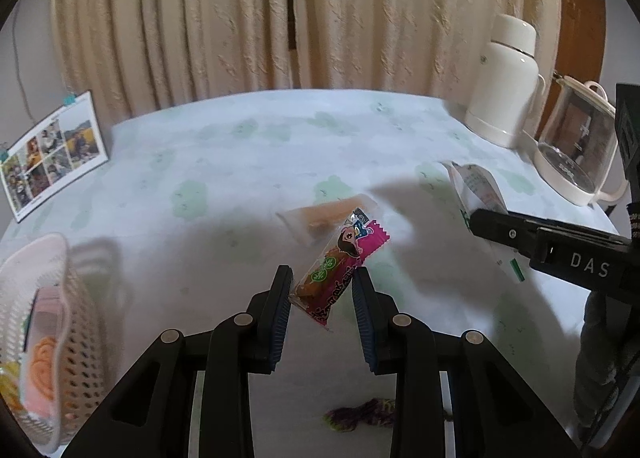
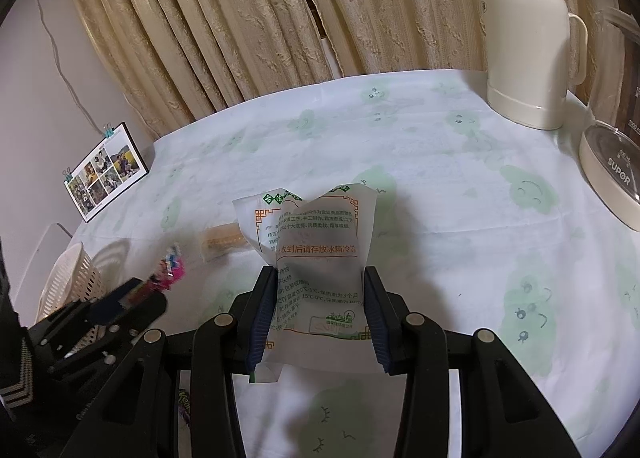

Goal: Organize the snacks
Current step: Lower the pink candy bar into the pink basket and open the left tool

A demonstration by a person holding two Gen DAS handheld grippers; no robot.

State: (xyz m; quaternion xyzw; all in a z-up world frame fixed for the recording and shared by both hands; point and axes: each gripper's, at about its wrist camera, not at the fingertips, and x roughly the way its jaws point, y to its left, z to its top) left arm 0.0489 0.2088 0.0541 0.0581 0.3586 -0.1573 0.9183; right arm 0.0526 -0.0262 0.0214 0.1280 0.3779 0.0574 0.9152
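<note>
Left gripper (image 1: 322, 286): holding a pink candy wrapper (image 1: 338, 264) btwn its pads, wrapper hanging tilted above the tabletop (image 1: 224, 162).
Right gripper (image 2: 320, 306): pinching a white printed bag (image 2: 316, 242) by both sides, bag standing upright w/ crumpled top.
Clear snack pack (image 1: 328, 216): lying on the cloth near the tabletop's middle, just past the pink wrapper.
Basket (image 1: 48, 322): sitting at the left edge, blurred, holding packs w/ orange & yellow contents.
Photo card (image 1: 52, 156): leaning at the far left corner.
Flask (image 1: 506, 84) & glass kettle (image 1: 576, 146): standing side by side at the far right edge.
</note>
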